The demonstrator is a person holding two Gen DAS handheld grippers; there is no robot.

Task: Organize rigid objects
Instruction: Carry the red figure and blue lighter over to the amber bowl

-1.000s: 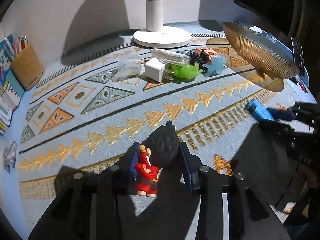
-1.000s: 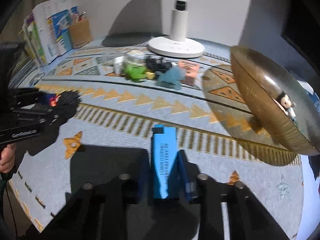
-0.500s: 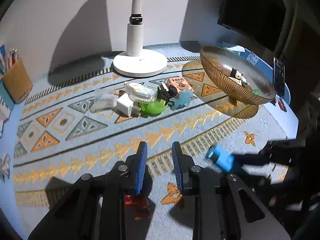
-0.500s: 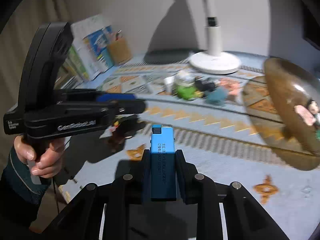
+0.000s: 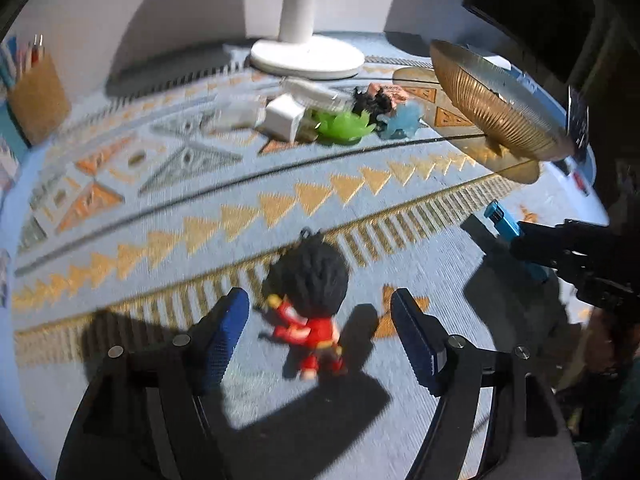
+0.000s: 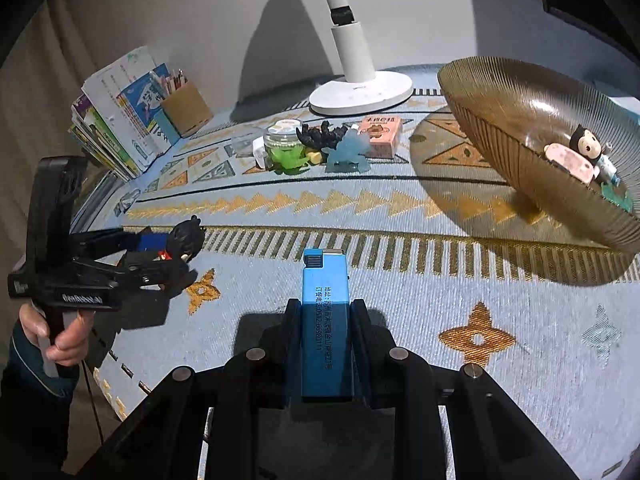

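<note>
The left tongs [image 5: 320, 332] sit at the bottom of the left wrist view with their jaws opening wide; the small red-suited figurine [image 5: 310, 304] with black hair lies on the patterned cloth between the blue pads [image 5: 226, 332], touched by neither. The right tongs [image 6: 326, 344], at the bottom centre of the right wrist view, are closed hard on a blue lighter [image 6: 326, 320], which stands up out of the jaws.

So the step in hand looks like gathering loose things for the ribbed amber bowl [image 6: 500, 120] at the upper right of the frame, which already carries a small black-haired doll [image 6: 586, 144] and a pink piece [image 6: 568, 160]. The lighter is gripped and ready to be carried there; the figurine is not gripped.

The next move calls for the left tongs to close around the figurine's body or head, squarely, since it lies tilted. The right tongs need to travel up and right over the bowl's rim before letting go.

Farther back, in the upper middle, a cluster waits: a green toy [image 6: 286, 156], a pale blue figure [image 6: 350, 154], a black figure [image 6: 320, 134] and a pink box [image 6: 380, 130], just before the white lamp base [image 6: 360, 94].
</note>
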